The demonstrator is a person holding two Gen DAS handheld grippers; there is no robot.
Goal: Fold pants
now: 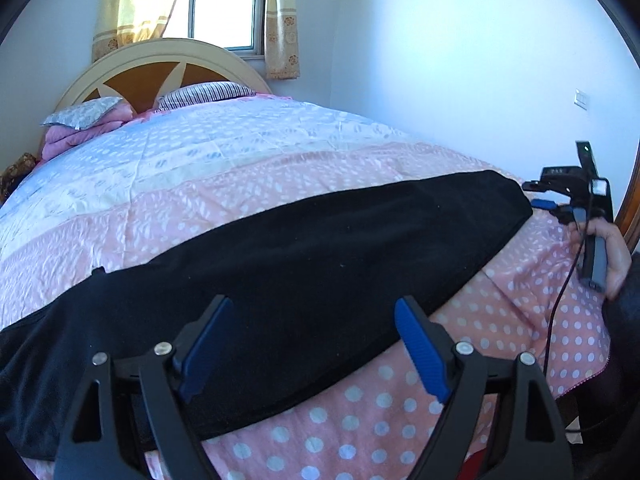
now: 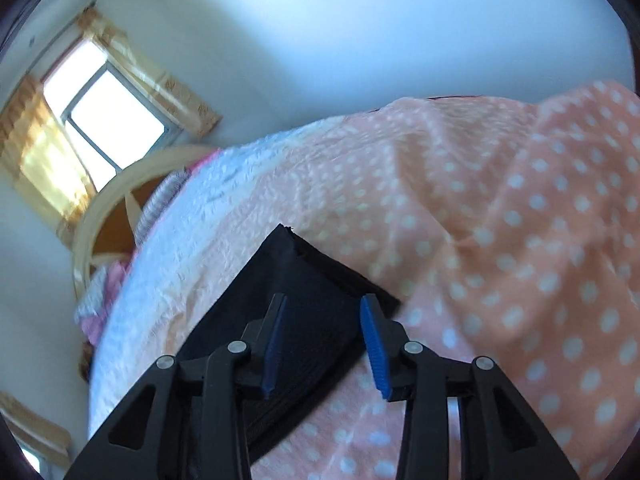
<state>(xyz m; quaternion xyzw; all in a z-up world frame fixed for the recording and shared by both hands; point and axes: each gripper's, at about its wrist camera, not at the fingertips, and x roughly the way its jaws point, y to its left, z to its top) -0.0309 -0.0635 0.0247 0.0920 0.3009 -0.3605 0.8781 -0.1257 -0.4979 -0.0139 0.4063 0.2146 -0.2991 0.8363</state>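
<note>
Black pants (image 1: 304,264) lie flat in a long band across the near part of the bed. My left gripper (image 1: 316,312) is open, hovering over the pants' near edge with nothing between its blue pads. In the right wrist view the pants' end (image 2: 304,304) lies under my right gripper (image 2: 324,312), which is open with the fabric's corner between and below its fingers. The right gripper also shows in the left wrist view (image 1: 560,208) at the pants' far right end, held by a hand.
The bed is covered by a pink polka-dot quilt (image 1: 400,400) with pale blue patches farther up. Pillows (image 1: 204,94) and a folded pink blanket (image 1: 76,132) lie by the headboard. A window (image 1: 224,4) with curtains is behind. A white wall is at right.
</note>
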